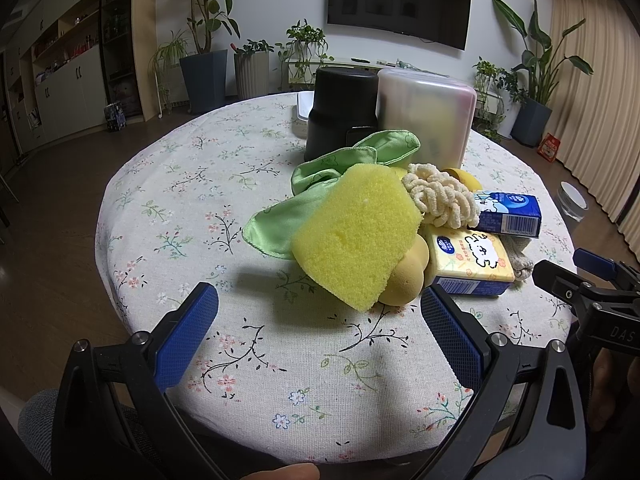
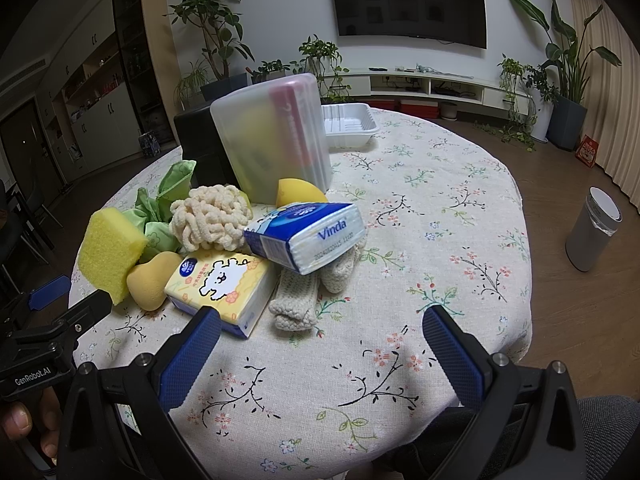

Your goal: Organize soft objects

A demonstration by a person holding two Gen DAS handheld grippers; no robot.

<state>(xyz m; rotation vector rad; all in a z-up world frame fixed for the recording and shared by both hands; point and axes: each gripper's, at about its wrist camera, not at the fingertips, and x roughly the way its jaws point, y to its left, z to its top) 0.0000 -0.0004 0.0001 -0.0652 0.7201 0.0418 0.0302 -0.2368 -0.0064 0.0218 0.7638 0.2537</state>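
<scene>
Soft-goods pile on a round, floral-clothed surface (image 1: 168,208), seen from both wrist cameras. The left tool (image 1: 320,320) and the right tool (image 2: 322,348) both hover low over the near edge, jaws spread wide and holding nothing. In the left view the sponge (image 1: 356,236) lies at 12 o'clock, just beyond the fingertips, tilted against a puff (image 1: 404,276) with its long axis running from 11 toward 5 o'clock; a green cloth (image 1: 332,176) trails behind it toward 11. In the right view the pile sits toward 11 o'clock: yellow tissue pack (image 2: 218,284) nearly touching the left finger, blue tissue pack (image 2: 308,232) propped on knit socks (image 2: 296,300) at 12, loop scrubber (image 2: 208,220) further back. A frosted box (image 2: 276,140) stands upright behind the pile, a white tray (image 2: 348,124) beyond it. Judged from position, the left tool is the nearer to the sponge, which sits squarely between its jaws' line of travel; the right tool is better placed for the socks.
</scene>
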